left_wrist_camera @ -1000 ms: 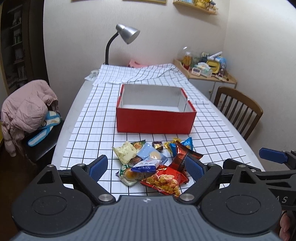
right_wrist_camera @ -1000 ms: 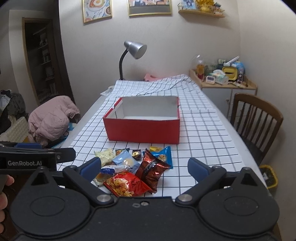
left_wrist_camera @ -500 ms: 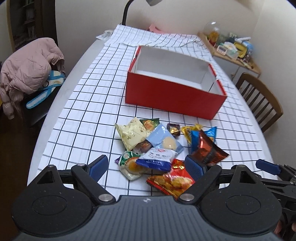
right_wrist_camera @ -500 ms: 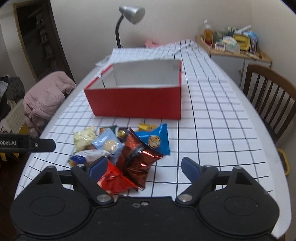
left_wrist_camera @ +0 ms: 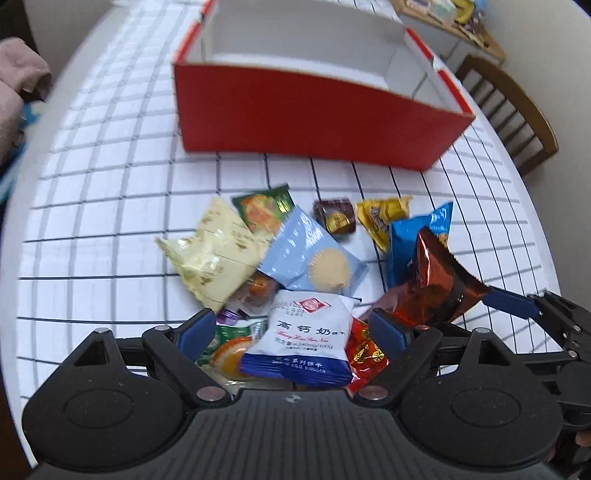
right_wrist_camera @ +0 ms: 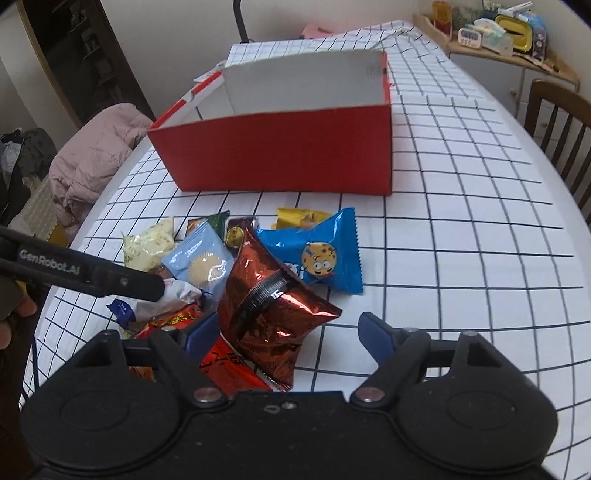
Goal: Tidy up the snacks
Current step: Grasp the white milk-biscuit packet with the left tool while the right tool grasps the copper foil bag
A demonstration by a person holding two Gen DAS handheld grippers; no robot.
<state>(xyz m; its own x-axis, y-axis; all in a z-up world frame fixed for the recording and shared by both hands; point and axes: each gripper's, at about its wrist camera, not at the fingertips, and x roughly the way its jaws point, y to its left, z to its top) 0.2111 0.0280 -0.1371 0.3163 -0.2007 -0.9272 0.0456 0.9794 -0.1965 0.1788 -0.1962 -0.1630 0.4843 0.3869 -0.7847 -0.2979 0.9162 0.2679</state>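
Observation:
A pile of snack packets lies on the checked tablecloth in front of an open, empty red box (left_wrist_camera: 310, 122) (right_wrist_camera: 280, 151). My left gripper (left_wrist_camera: 291, 332) is open, low over the pile, its fingers either side of a white and blue biscuit packet (left_wrist_camera: 303, 339). My right gripper (right_wrist_camera: 286, 332) is open, with a shiny brown-red bag (right_wrist_camera: 273, 314) (left_wrist_camera: 432, 288) between its fingers. A blue cookie packet (right_wrist_camera: 317, 254), a light blue packet (left_wrist_camera: 314, 258), a pale yellow packet (left_wrist_camera: 214, 258) and a red packet (right_wrist_camera: 225, 362) lie around them.
The tablecloth (right_wrist_camera: 461, 240) stretches to the right of the pile. A wooden chair (right_wrist_camera: 561, 118) stands at the table's right side, a pink jacket (right_wrist_camera: 92, 162) on a chair at the left. A cluttered side shelf (right_wrist_camera: 509, 33) is at the back right.
Both grippers have moved forward and down onto the snack pile. The box and packets now look much closer. No packet has been lifted.

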